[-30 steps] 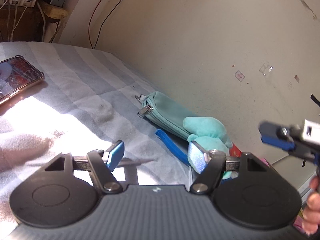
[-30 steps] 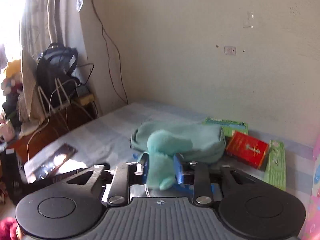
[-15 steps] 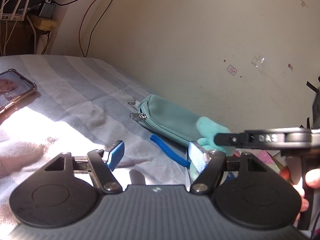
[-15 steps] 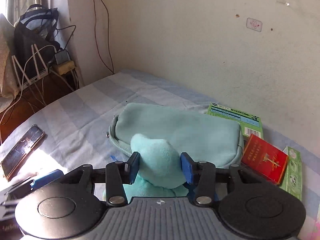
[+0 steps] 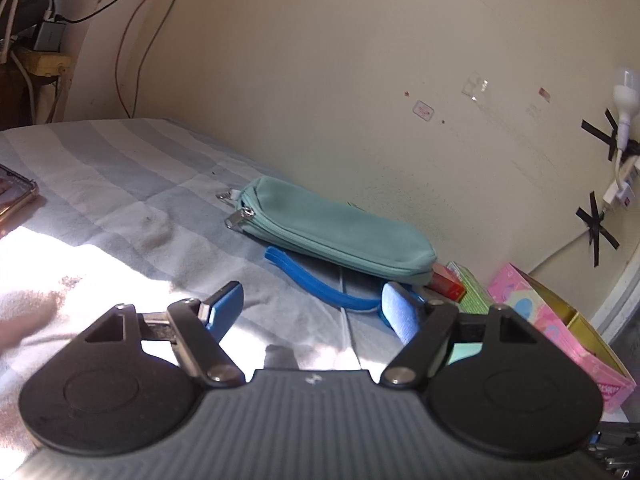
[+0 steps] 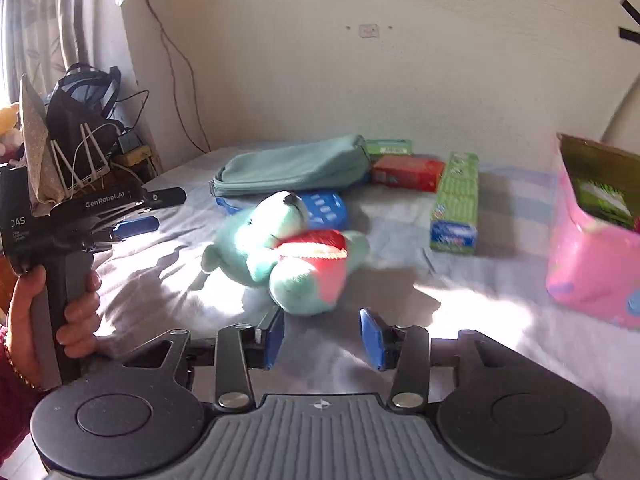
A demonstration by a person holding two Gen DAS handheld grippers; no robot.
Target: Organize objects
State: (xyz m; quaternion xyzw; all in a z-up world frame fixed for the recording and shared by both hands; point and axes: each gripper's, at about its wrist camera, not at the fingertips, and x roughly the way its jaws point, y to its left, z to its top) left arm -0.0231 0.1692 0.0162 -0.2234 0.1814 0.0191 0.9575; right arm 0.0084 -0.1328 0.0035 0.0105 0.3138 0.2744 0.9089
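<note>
A teal plush bear (image 6: pixel 288 252) in a red top lies on its side on a striped bed (image 6: pixel 500 320), just ahead of the right hand-held gripper (image 6: pixel 322 338). That gripper's blue-padded fingers stand wide apart and hold nothing; the bear rests clear of them. Behind the bear lies a blue item with small white squares (image 6: pixel 326 210), then a teal zip pouch (image 6: pixel 296 168) near the wall. Beside the pouch sit a red box (image 6: pixel 408 173), a green box (image 6: pixel 388 146) behind it, and a long green carton (image 6: pixel 456 200) whose print is too blurred to read. A pink box (image 6: pixel 592 252) stands open at the right.

The left hand-held gripper (image 5: pixel 312 312) hovers over the bed with its fingers also spread wide and empty, pointing toward the pouch (image 5: pixel 340 232) and a blue strap (image 5: pixel 316 284). In the right wrist view, the left hand (image 6: pixel 76 312) grips its handle, which reads "GenRobot.AI" and "DAS". A phone's corner (image 5: pixel 18 196) shows at the left edge.
</note>
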